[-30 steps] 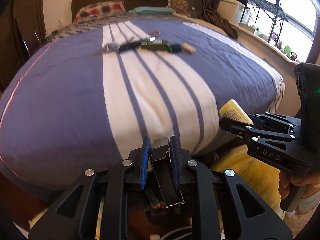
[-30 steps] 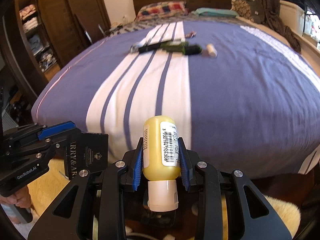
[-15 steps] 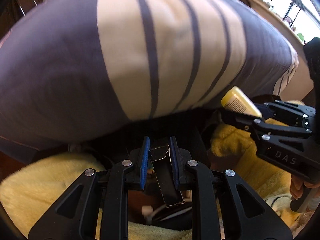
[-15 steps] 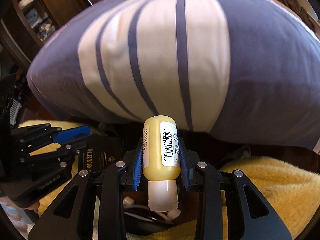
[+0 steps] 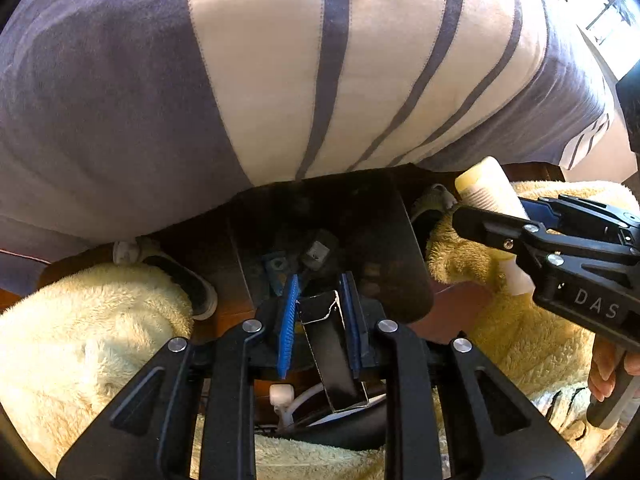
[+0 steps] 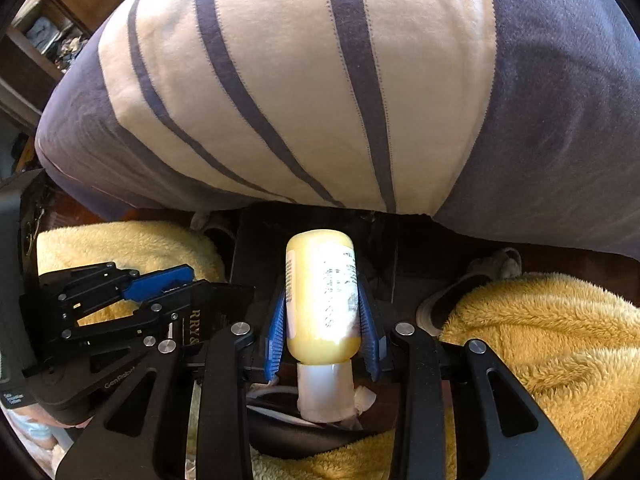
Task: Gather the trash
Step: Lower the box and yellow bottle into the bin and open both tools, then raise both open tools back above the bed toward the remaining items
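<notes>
- The left gripper (image 5: 320,312) points steeply down, and a small black carton (image 5: 326,340) with a torn white edge at its open top stands between its blue pads (image 5: 287,320).
- Its jaws are opening at this moment; the right pad lies against the carton's side, while the left pad looks tilted slightly away from it, so the grip looks loose.
- Seen from the right wrist, the same carton shows pale lettering on one black face and sticks out past the left gripper's fingertips.
- The right gripper (image 6: 322,320) also points steeply down and is clenched on a yellow bottle (image 6: 320,296).
- The bottle is soft yellow plastic with a white label, blurred so that its print cannot be read, and a white cap (image 6: 326,392) that faces back toward the camera; its rounded base points away.
- The blue pads press the bottle's lower sides, just ahead of the cap.
- Directly beyond both grippers' tips stands a black bin (image 5: 392,240) with dark scraps at its bottom; the carton and the bottle both hang above its opening.
- Farther ahead of the grippers, the end of a bed with a purple and white striped cover (image 5: 260,80) fills the upper part of both views.
- A fluffy yellow rug (image 6: 560,328) lies to either side of the bin, with a shoe (image 5: 184,280) beside it.
- A hand (image 5: 608,368) grips the right gripper's handle at the edge of the left view.
</notes>
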